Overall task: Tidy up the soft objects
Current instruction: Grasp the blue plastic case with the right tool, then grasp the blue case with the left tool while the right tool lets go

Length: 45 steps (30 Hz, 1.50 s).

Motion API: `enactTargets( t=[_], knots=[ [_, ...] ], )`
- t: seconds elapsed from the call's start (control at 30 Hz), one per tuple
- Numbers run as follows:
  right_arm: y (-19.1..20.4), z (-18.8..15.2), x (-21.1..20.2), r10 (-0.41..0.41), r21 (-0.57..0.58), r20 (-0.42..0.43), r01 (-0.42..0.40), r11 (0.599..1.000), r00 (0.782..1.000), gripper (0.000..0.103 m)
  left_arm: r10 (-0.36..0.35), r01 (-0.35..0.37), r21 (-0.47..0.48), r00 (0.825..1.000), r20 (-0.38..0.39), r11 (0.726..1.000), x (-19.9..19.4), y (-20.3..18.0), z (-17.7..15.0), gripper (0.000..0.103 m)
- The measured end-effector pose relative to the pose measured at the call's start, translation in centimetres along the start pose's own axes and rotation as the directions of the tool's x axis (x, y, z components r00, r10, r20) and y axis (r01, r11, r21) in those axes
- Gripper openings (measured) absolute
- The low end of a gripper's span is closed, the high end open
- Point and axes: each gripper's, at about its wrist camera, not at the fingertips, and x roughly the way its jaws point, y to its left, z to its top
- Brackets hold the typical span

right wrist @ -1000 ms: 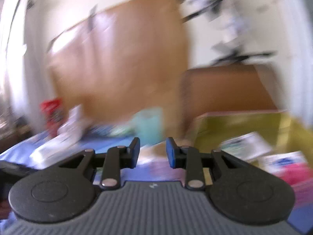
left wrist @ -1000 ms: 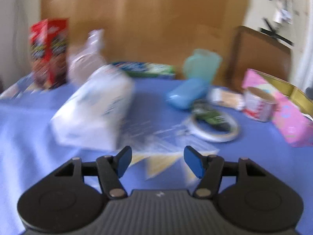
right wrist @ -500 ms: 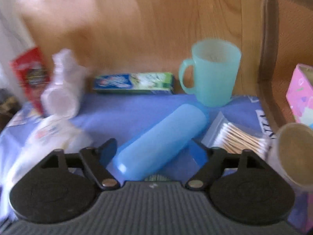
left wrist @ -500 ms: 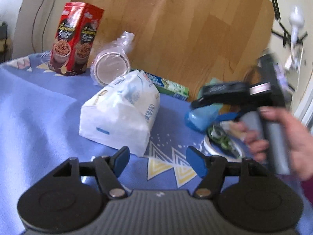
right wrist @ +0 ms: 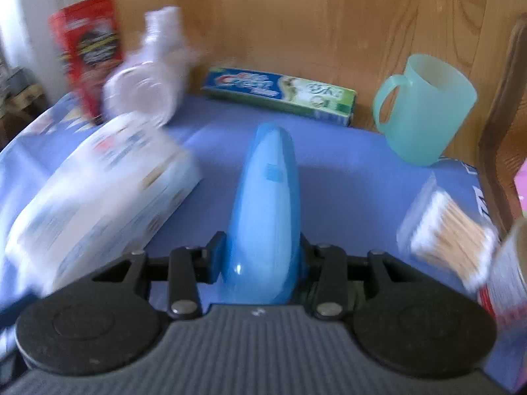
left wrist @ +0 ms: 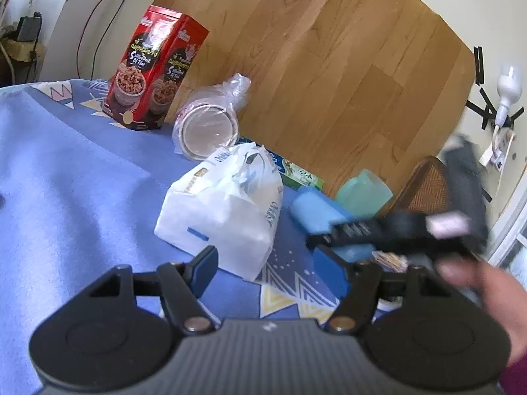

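Note:
A white soft tissue pack (left wrist: 224, 210) lies on the blue cloth (left wrist: 66, 177), just ahead of my left gripper (left wrist: 266, 273), which is open and empty. The pack also shows in the right wrist view (right wrist: 98, 191) at the left. My right gripper (right wrist: 260, 260) has its jaws against both sides of a long blue plastic case (right wrist: 266, 204) that points away from me. The case (left wrist: 316, 210) and the right gripper (left wrist: 388, 233), blurred, also appear in the left wrist view, right of the pack.
A red snack box (left wrist: 154, 72), a bagged stack of cups (left wrist: 207, 125), a toothpaste box (right wrist: 280, 95) and a teal mug (right wrist: 425, 108) stand along the wooden back panel. A bag of cotton swabs (right wrist: 451, 230) lies at right. A chair back (left wrist: 425, 191) is beyond.
My right gripper swung down to the table, opened wide around the blue case and has closed onto it. My left gripper turned left and now faces the tissue pack.

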Motion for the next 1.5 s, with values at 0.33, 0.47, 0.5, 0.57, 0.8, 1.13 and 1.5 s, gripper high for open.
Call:
enactTargets(
  t=[0.33,0.47,0.5,0.57,0.8,1.13,1.5],
  knots=[
    [-0.7,-12.0,-11.0,0.177,0.057,0.058,-0.181,0.982,0.982,0.041,-0.065,0.070,0.049,0.993,-0.094,0.996,0.0,-1.1,-0.5,0.069],
    [-1.1,-16.6,-14.0,0.207,0.037,0.100,-0.211,0.977,0.973,0.052,-0.100,0.108,0.028,0.972,-0.212,0.994,-0.5,-2.8,-1.9,0.069],
    [-0.9,-17.2,-14.5,0.192,0.009,0.117,-0.194,0.981,0.974,0.062,-0.111,0.119,0.022,0.964,-0.240,0.993,-0.8,-3.4,-2.3,0.069],
    [-1.0,-18.2,-15.7,0.164,-0.036,0.165,-0.160,0.986,0.973,0.064,-0.122,0.134,0.026,0.955,-0.271,0.991,-1.4,-4.5,-2.6,0.069],
    [-1.5,-18.0,-15.1,0.158,-0.083,0.208,-0.144,0.986,0.965,0.065,-0.154,0.178,0.041,0.927,-0.343,0.983,-2.0,-8.4,-3.3,0.087],
    [-2.7,-18.7,-16.2,0.176,-0.037,0.249,-0.172,0.984,0.953,0.065,-0.137,0.172,0.049,0.903,-0.407,0.984,0.1,-10.3,-4.2,0.084],
    [-2.2,-18.7,-15.0,0.131,-0.070,0.237,-0.117,0.991,0.963,0.065,-0.135,0.173,0.056,0.900,-0.413,0.983,0.4,-10.5,-4.1,0.084]
  ],
)
